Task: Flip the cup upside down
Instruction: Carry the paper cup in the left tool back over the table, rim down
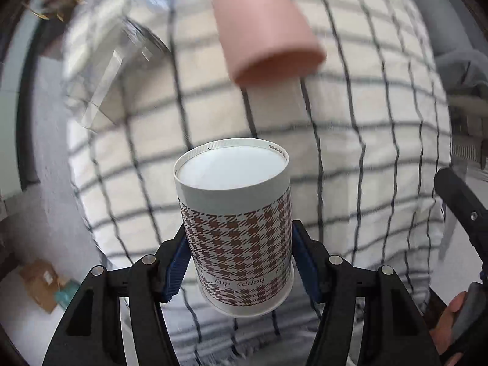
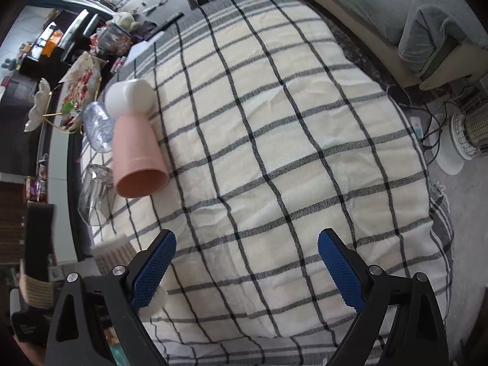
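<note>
In the left wrist view my left gripper (image 1: 239, 263) is shut on a paper cup (image 1: 236, 213) with a brown houndstooth print. The cup is held above the checked cloth (image 1: 366, 152) with its white base turned toward the camera and its rim away; the printed words read upside down. The blue pads (image 1: 175, 270) press both sides of its wall. In the right wrist view my right gripper (image 2: 247, 270) is open and empty over the cloth (image 2: 274, 137). A blurred bit of the paper cup (image 2: 114, 251) shows at the left edge.
A pink cup (image 2: 137, 155) lies on its side at the cloth's left, also visible in the left wrist view (image 1: 265, 24). A white cup (image 2: 129, 97) and clear glasses (image 2: 94, 189) lie by it. A heater (image 2: 466, 134) and cables stand on the floor to the right.
</note>
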`<state>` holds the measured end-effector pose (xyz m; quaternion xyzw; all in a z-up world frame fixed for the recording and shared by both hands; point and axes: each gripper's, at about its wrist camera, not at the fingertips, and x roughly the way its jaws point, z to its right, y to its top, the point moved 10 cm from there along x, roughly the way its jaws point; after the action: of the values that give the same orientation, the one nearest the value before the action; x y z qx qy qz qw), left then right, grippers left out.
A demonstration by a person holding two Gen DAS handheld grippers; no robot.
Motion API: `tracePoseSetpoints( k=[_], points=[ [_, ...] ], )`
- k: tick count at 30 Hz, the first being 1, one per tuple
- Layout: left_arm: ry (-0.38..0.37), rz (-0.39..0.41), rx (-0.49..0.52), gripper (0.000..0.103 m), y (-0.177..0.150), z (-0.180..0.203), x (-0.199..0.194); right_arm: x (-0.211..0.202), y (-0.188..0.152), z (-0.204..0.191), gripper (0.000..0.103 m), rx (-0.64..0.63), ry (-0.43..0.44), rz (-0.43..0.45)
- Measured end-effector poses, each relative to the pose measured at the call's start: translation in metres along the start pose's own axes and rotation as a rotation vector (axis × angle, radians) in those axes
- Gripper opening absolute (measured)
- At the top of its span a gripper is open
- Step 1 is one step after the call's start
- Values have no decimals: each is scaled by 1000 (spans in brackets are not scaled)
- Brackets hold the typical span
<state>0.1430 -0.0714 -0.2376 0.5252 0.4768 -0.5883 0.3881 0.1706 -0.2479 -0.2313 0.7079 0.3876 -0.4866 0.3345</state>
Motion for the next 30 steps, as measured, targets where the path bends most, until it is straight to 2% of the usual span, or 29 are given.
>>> tracePoseSetpoints(
  k=[4, 6, 8, 10, 13, 15, 18, 23, 25, 30],
  points=[
    [-24, 247, -18, 62, -2, -3, -27, -11, -3, -2, 94, -25, -6, 82],
    [22, 412, 12, 62, -2, -7, -42, -15, -3, -2, 94, -55, -36, 149],
    [23, 547, 17, 62, -8, -8, -54, -20, -5, 1, 94, -89, -75, 222],
    [27, 669, 20, 62, -14, -6, -62, -27, -5, 2, 94, -111, -86, 282],
    [30, 801, 7, 62, -4, -10, -75, -39, -4, 4, 94, -150, -107, 375],
    [25, 860, -20, 62, -2, -13, -77, -47, -1, 5, 94, -178, -114, 447],
    [17, 932, -58, 62, -5, -17, -77, -51, 1, 4, 94, -201, -114, 503],
    [37, 1067, -35, 62, -7, -13, -78, -56, -3, -1, 94, -260, -120, 589],
    [29, 1109, -39, 62, -8, -12, -76, -56, -5, -2, 94, -270, -117, 597],
    [-18, 1137, -60, 62, -1, -11, -63, -50, -20, 1, 94, -296, -115, 576]
  ],
)
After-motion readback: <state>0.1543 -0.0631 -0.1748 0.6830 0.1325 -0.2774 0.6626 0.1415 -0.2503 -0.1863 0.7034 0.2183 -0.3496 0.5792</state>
